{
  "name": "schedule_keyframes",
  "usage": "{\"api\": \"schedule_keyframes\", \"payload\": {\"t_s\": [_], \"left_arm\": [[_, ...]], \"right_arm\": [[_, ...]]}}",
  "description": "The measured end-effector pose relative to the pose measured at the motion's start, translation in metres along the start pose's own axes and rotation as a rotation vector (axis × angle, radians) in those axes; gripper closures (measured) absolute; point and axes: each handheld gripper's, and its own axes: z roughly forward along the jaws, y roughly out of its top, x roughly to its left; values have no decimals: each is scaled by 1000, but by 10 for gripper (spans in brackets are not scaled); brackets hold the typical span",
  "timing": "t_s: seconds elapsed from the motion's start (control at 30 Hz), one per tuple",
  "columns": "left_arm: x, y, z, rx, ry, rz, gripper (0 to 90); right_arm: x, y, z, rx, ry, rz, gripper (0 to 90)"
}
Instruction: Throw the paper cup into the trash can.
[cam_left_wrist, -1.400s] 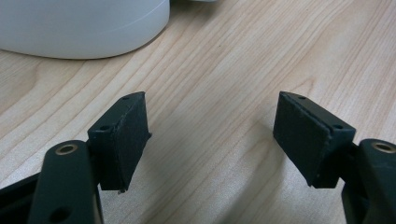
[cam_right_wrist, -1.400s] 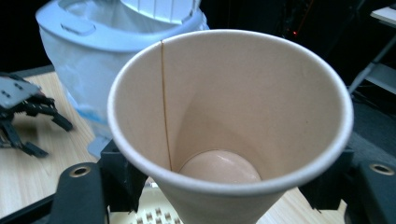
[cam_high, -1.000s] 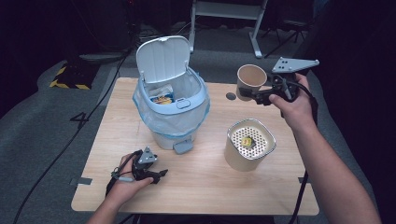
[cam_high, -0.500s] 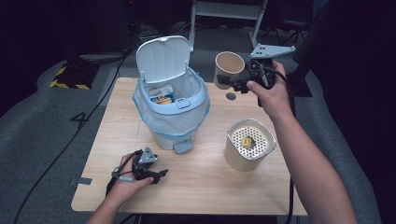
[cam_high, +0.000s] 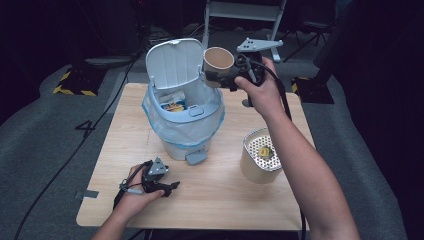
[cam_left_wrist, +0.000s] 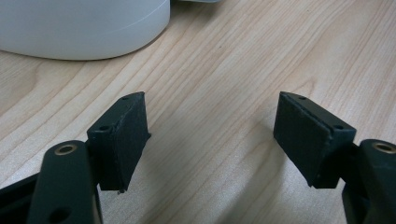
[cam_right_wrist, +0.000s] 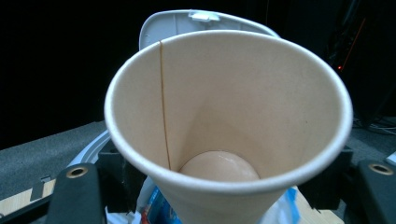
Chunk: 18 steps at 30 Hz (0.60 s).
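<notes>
Your left hand-held gripper (cam_high: 159, 183) rests on the table (cam_high: 220, 200), jaws spread and empty, out of the way. Your right hand-held gripper (cam_high: 218, 76) clamps the paper cup (cam_high: 218, 59) above the lined bin (cam_high: 182, 117), whose lid stands up, probably ready for dropping it in.

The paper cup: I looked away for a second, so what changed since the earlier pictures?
The right gripper, still shut on the paper cup, carried it leftward from beside the bin to above its open top, in front of the raised lid. The left gripper stayed open on the table; the perforated canister did not move.
</notes>
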Motion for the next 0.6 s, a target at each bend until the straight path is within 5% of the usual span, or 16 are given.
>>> {"api": "schedule_keyframes", "payload": {"t_s": [0.6], "left_arm": [[0,0,0,0,0,0,266]], "right_arm": [[1,-4,49,38,-15,45,279]]}}
